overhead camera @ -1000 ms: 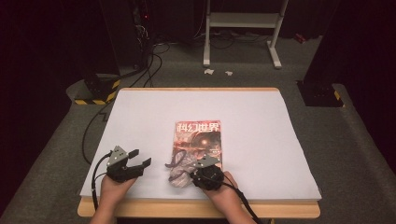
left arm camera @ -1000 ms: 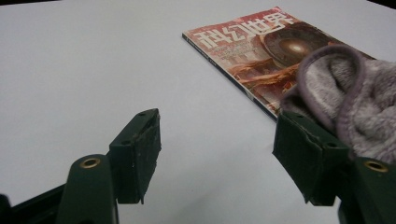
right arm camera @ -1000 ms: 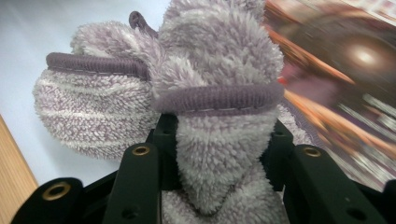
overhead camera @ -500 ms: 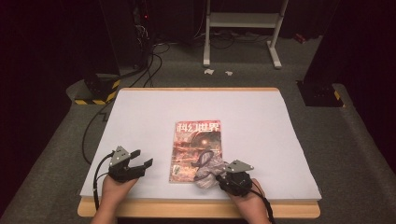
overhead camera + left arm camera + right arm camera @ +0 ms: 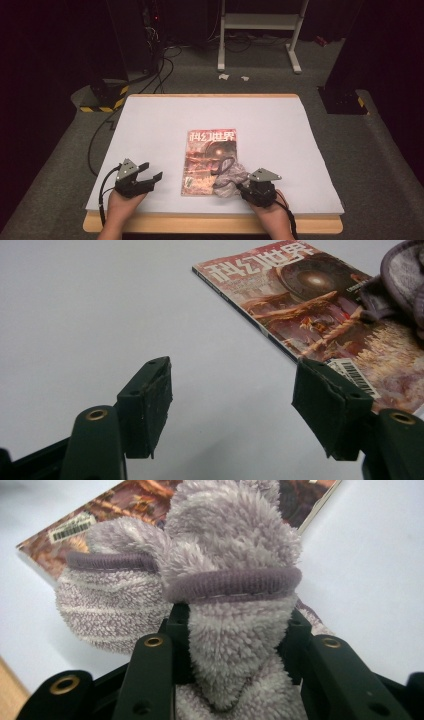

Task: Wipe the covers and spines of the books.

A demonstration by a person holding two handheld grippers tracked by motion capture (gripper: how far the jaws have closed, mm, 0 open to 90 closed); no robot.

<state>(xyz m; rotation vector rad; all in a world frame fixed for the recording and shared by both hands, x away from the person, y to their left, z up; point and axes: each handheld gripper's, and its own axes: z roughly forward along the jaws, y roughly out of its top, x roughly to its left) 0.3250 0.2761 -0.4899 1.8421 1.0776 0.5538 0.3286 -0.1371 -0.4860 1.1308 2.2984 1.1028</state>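
Left gripper (image 5: 152, 172): held low in the left hand (image 5: 122, 202), jaws spread wide, nothing between them.
Right gripper (image 5: 240, 184): held in the right hand (image 5: 270, 212), jaws clamped on a fuzzy cloth (image 5: 235, 605).

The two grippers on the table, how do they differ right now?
The left gripper has its jaws spread wide with nothing between them, over bare white table. The right gripper is clamped on a fuzzy grey cloth at the magazine. Both are black, hand-held, near the table's front edge.
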